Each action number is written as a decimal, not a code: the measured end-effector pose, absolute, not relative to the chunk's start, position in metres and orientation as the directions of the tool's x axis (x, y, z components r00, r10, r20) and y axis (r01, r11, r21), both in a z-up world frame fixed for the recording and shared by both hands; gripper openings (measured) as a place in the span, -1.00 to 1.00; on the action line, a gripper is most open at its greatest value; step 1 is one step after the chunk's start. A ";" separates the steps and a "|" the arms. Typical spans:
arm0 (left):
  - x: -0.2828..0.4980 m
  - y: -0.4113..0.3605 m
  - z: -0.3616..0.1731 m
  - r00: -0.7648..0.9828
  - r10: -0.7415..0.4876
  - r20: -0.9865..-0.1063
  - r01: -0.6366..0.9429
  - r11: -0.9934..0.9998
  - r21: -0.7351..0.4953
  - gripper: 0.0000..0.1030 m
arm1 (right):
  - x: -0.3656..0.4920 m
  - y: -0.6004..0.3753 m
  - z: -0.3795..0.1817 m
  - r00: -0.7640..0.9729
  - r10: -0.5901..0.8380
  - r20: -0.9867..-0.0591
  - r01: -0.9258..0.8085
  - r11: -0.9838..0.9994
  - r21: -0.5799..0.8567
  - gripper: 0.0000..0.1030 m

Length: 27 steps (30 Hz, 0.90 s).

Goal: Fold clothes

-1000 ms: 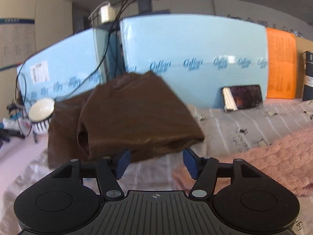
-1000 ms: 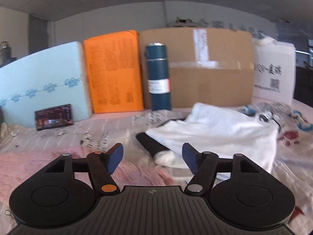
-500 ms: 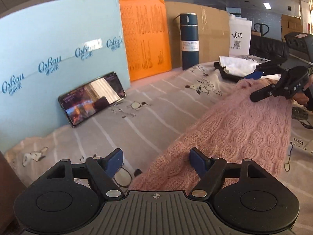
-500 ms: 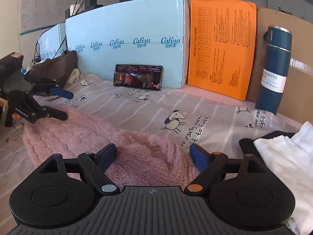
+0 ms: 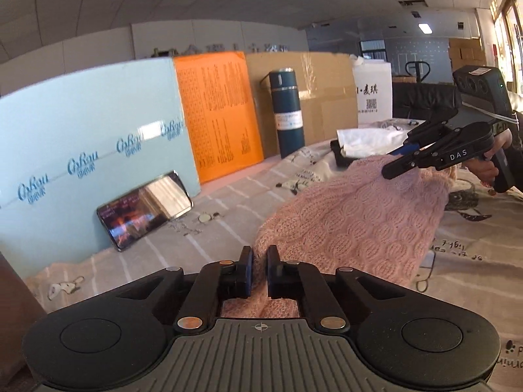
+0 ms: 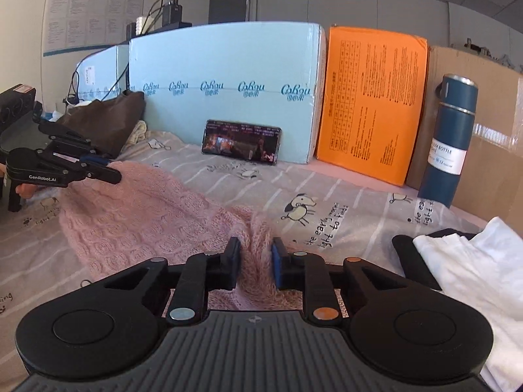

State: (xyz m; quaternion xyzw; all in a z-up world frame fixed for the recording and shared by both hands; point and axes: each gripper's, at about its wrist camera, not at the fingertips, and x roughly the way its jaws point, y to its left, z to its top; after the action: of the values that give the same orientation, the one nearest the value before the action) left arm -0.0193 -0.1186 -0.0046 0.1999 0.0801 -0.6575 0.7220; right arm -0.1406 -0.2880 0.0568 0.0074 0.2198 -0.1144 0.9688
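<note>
You are at the grasping step: your left claw (image 5: 260, 272) is clamped on one end of the pink knitted sweater (image 5: 356, 225), and your right claw (image 6: 255, 265) is closing on the other end, knit bunched between its pads. The sweater lies across the sheet-covered surface (image 6: 327, 196). Next, I judge, lift both ends together, keeping the knit taut.

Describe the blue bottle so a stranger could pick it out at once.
Along the back of the bed stands a row of boards and boxes. The blue bottle stands upright before the cardboard box, just right of the orange board. It is the only tall cylinder, with a white label.
</note>
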 end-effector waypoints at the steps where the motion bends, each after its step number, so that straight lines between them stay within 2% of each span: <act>1: -0.026 -0.109 0.000 0.126 -0.926 -0.355 0.979 0.058 0.195 -0.87 | -0.148 -0.281 0.061 0.886 -0.225 -0.407 0.227 0.973 -0.045 -0.66; 8: -0.067 -0.040 0.009 0.108 -0.970 -0.218 0.984 0.074 0.160 -0.87 | -0.205 -0.219 0.078 0.922 -0.277 -0.270 0.252 0.960 -0.123 -0.68; 12: -0.090 -0.011 0.003 0.089 -0.976 -0.197 0.986 0.058 0.156 -0.87 | -0.232 -0.184 0.072 0.911 -0.317 -0.263 0.286 0.946 -0.151 -0.71; 16: -0.101 0.000 -0.010 0.063 -0.951 -0.304 0.988 0.017 0.154 -0.88 | -0.254 -0.156 0.058 0.888 -0.347 -0.303 0.317 0.938 -0.143 -0.71; 20: -0.101 0.003 -0.024 0.022 -0.896 -0.443 0.993 -0.032 0.114 -0.86 | -0.264 -0.145 0.032 0.856 -0.335 -0.392 0.340 0.939 -0.061 -0.71; 22: -0.098 0.004 -0.026 -0.006 -0.882 -0.472 0.995 -0.052 0.086 -0.82 | -0.269 -0.142 0.022 0.853 -0.317 -0.414 0.344 0.939 -0.011 -0.70; 23: -0.095 0.007 -0.025 -0.024 -0.883 -0.469 0.996 -0.063 0.069 -0.77 | -0.273 -0.141 0.018 0.855 -0.307 -0.419 0.345 0.939 0.016 -0.64; 24: -0.092 0.011 -0.022 -0.052 -0.891 -0.451 0.996 -0.079 0.043 -0.75 | -0.279 -0.140 0.019 0.868 -0.295 -0.400 0.341 0.939 0.049 -0.40; 25: -0.087 0.016 -0.019 -0.073 -0.904 -0.421 0.996 -0.085 0.011 -0.63 | -0.284 -0.142 0.021 0.882 -0.285 -0.375 0.338 0.938 0.082 -0.07; 27: -0.073 0.026 -0.009 -0.086 -0.943 -0.323 0.995 -0.065 -0.075 -0.37 | -0.294 -0.147 0.027 0.907 -0.271 -0.323 0.331 0.933 0.145 0.03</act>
State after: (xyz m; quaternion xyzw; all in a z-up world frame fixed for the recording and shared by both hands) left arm -0.0727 0.0262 -0.0095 0.0943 0.1392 -0.7236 0.6694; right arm -0.2943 -0.1467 0.0269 0.0986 0.1507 -0.1550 0.9714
